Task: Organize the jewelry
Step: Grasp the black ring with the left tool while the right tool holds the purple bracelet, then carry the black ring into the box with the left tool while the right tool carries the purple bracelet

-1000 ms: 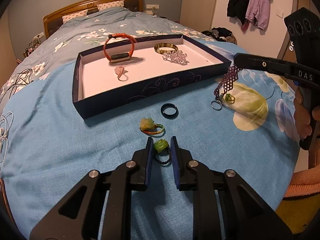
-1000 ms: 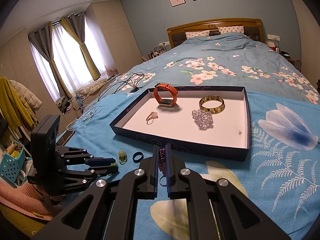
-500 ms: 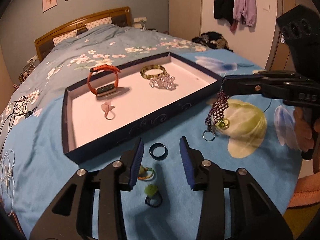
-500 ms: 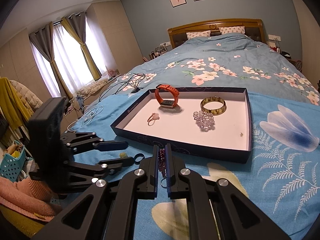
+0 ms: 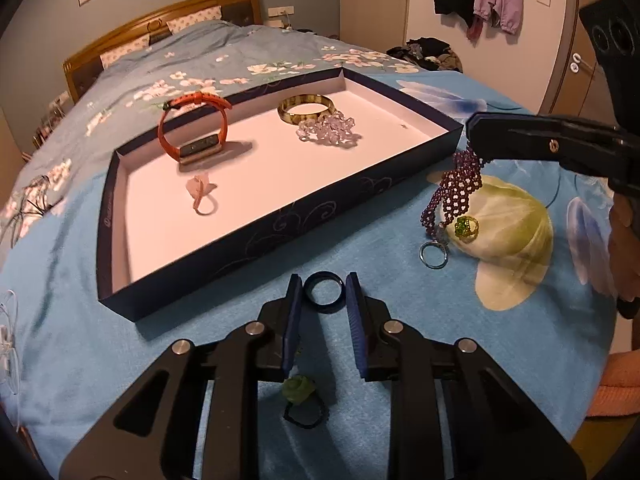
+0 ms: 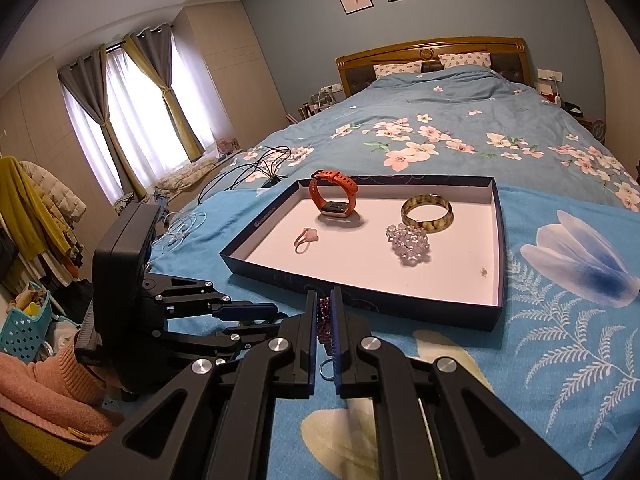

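A dark blue tray (image 5: 304, 216) (image 6: 497, 240) on the bed holds an orange watch (image 5: 194, 130), a brown bangle (image 5: 306, 107), a clear bead bracelet (image 5: 326, 130) and a pink ring (image 5: 202, 194). My left gripper (image 5: 323, 290) is open, its jaws on either side of a dark ring (image 5: 324, 292) on the blue blanket. A green flower ring (image 5: 299, 392) lies under the gripper body. My right gripper (image 6: 324, 312) (image 5: 476, 144) is shut on a purple beaded bracelet (image 5: 456, 192) (image 6: 325, 322) that hangs above the blanket beside the tray's near corner.
A small green ring (image 5: 466, 227) and a metal ring (image 5: 433, 254) lie on the blanket under the hanging bracelet. Cables (image 6: 256, 172) lie on the bed left of the tray. A pink sleeve (image 6: 48, 392) and a blue basket (image 6: 24, 332) are at the far left.
My left gripper let go of the green flower ring, opened and moved forward to straddle the dark ring. My right gripper kept hold of the purple bracelet near the tray corner.
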Demonstrator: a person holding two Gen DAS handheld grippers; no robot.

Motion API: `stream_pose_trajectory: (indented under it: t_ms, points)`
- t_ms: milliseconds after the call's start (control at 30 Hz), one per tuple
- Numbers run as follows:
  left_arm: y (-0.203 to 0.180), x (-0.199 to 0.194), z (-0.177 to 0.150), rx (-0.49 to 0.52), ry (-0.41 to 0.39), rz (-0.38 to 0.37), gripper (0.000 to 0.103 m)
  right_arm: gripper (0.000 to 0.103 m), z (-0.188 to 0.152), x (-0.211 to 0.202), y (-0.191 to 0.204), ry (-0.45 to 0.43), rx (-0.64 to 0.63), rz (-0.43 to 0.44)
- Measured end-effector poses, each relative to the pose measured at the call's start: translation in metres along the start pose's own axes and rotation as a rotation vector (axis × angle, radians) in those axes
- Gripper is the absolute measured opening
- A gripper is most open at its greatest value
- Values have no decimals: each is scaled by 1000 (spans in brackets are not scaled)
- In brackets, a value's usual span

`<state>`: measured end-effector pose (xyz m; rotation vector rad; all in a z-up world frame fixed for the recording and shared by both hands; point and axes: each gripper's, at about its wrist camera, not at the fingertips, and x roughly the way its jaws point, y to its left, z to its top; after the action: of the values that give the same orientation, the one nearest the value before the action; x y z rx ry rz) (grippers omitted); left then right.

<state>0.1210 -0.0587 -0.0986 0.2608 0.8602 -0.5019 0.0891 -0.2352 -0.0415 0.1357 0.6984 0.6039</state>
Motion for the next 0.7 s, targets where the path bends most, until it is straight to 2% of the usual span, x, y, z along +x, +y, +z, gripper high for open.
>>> stream_pose_trajectory:
  t_ms: [267, 700]
  points:
    - [4, -20, 3, -46, -73, -32, 22, 5, 10, -6, 1, -26, -19, -8]
    - [19, -51, 26, -99, -188, -1, 23, 5, 42, -3, 1, -82, -63, -13]
